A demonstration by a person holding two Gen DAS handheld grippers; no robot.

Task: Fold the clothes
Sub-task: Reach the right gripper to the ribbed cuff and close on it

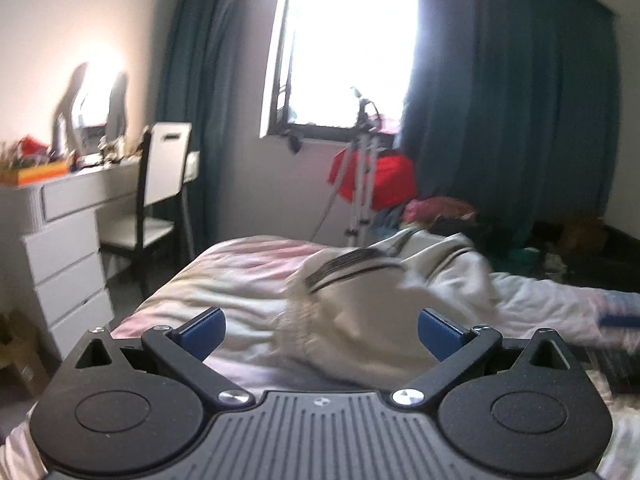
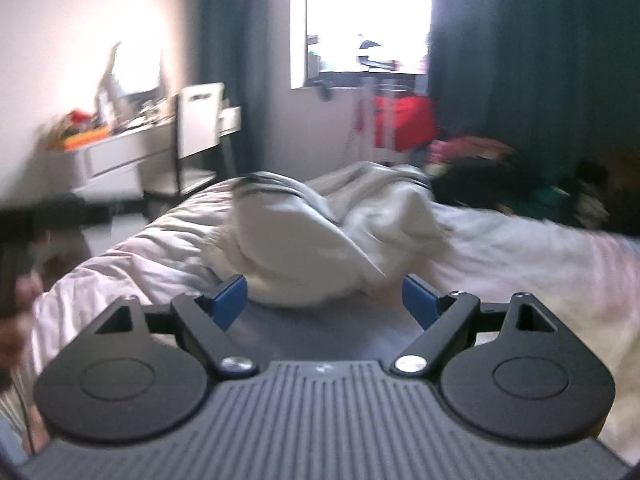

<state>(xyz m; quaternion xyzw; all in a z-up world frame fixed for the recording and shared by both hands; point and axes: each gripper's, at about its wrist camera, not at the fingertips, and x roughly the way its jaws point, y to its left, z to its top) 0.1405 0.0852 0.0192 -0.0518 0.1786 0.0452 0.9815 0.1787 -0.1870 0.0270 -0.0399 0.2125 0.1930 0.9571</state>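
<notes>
Lying bunched on the bed [image 1: 224,280], one white garment [image 1: 384,300] with dark stripes sits just ahead of the left gripper [image 1: 320,334], partly between its two blue pads [image 1: 202,330], which stand wide apart and clasp nothing. From the right wrist, the same garment [image 2: 320,236] is heaped beyond the right gripper [image 2: 324,298], whose two pads [image 2: 230,300] are likewise spread and empty; whether the cloth touches them is lost in blur. Only one garment is on the bed; the pale, pinkish sheet is rumpled around it. Past the foot of the bed a tripod [image 1: 362,184] stands under the one bright window [image 1: 344,44], in front of something red [image 1: 384,184]. To the right, a mixed pile of clothes [image 1: 440,212] lies against the dark green curtain [image 1: 512,100]; how many pieces cannot be counted. Left of the bed stand one chair [image 1: 160,192] and one white dresser [image 1: 64,240] with at least four drawer fronts, its top cluttered with small items and an orange tray [image 1: 36,174] whose contents are too blurred to name. At the left edge of the right view a dark shape [image 2: 24,232] shows, unclear.
</notes>
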